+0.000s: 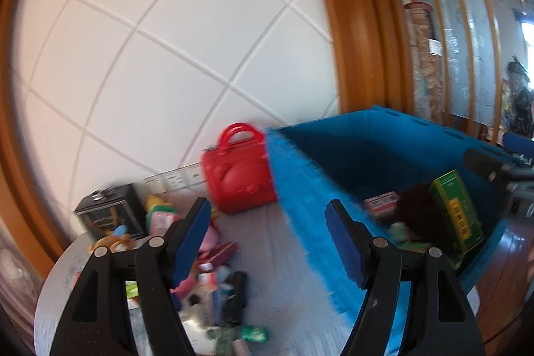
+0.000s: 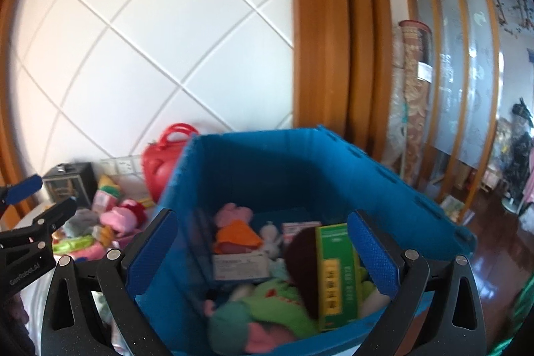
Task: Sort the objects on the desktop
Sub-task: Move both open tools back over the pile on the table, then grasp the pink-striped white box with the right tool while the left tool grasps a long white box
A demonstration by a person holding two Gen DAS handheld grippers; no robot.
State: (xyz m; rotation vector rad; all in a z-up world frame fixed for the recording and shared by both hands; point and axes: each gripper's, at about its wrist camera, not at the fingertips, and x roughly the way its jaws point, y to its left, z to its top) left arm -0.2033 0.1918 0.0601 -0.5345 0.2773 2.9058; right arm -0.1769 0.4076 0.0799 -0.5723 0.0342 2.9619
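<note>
Landmark: the blue crate (image 1: 383,155) stood on the grey surface (image 1: 273,256), open-topped, its far side near the wall.
Left tool (image 1: 270,242): jaws apart, nothing between them, hovering over the surface just left of the crate's near corner.
Right tool (image 2: 263,252): jaws apart and empty above the crate's near rim.
Already in the crate: a green box (image 2: 337,272) leaning upright, plush toys (image 2: 233,216).
Left of the crate: a pile of small objects (image 1: 213,272), a red bag (image 1: 238,175) touching the crate's left wall, a black tin (image 1: 110,212) farther left.
Handling: plush probably light, soft, pinchable anywhere; cartons light, best gripped across flat faces; the bag stiff, by its handles.
Room: bare surface between pile and crate; the crate's tall wall needs clearing.
</note>
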